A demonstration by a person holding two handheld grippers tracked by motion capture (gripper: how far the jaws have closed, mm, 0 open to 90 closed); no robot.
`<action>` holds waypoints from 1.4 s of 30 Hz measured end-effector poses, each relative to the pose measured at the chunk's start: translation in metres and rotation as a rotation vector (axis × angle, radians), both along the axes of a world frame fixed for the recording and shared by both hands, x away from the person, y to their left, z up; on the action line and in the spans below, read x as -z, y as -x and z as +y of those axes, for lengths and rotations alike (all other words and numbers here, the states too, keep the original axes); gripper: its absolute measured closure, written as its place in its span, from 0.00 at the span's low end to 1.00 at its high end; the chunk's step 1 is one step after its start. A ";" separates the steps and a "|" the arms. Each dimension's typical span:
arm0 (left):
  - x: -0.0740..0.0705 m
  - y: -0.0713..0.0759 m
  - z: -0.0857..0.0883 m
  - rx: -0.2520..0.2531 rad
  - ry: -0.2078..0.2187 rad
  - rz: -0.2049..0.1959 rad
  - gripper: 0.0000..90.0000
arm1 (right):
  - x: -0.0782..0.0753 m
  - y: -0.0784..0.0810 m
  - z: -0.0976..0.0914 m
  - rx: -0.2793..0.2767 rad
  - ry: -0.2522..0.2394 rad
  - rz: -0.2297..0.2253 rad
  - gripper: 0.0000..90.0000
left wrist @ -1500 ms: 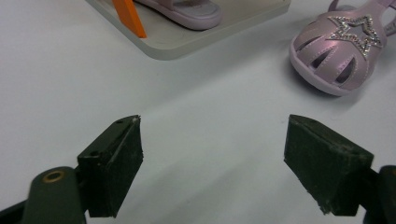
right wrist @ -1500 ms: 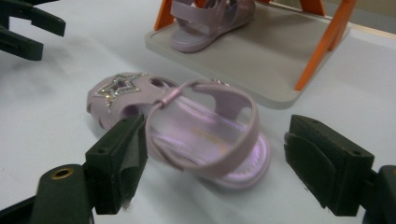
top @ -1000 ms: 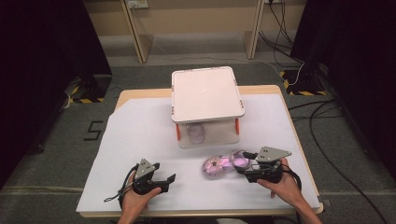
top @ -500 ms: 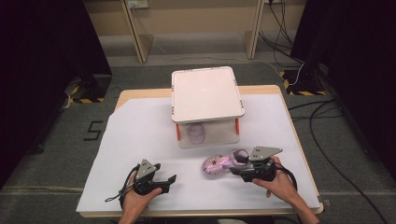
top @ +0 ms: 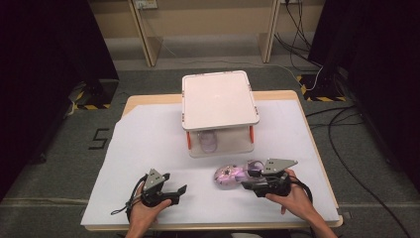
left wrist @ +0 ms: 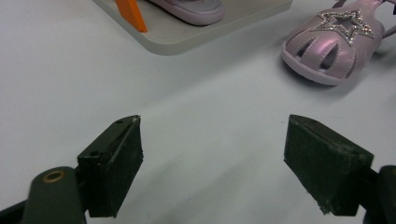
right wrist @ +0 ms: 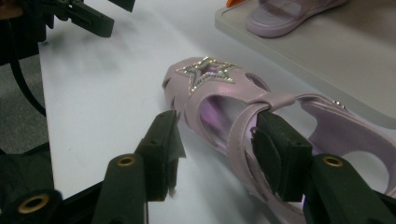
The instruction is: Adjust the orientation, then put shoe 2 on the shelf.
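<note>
One lilac sandal [right wrist: 261, 116] is laid on the white table cover [top: 148, 144], in front of the shelf box [top: 219, 99], long axis across the table, toe toward the left gripper [top: 174, 193]. Finish: pearly, cut-out toe, glitter star, strap. A second sandal [top: 208, 140] is stored inside the box. Right gripper [right wrist: 219, 154]: jaws half-closed, lately closing, set astride the sandal's side; grip cannot be confirmed. Left gripper: jaws spread wide, nothing held.
</note>
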State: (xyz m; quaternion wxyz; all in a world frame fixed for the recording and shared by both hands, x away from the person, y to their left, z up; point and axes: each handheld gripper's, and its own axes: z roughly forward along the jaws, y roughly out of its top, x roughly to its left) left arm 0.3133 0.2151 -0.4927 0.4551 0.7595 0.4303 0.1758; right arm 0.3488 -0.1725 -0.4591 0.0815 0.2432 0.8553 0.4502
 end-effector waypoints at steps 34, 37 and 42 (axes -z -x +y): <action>-0.004 0.004 0.004 -0.009 0.007 -0.029 0.22 | -0.027 -0.005 0.000 0.191 -0.031 -0.149 0.94; -0.004 0.004 0.005 -0.009 0.005 -0.029 0.22 | -0.027 -0.013 0.000 0.243 -0.028 -0.159 0.94; -0.003 0.004 0.005 -0.009 0.007 -0.031 0.22 | -0.024 -0.027 0.007 0.318 -0.037 -0.159 0.94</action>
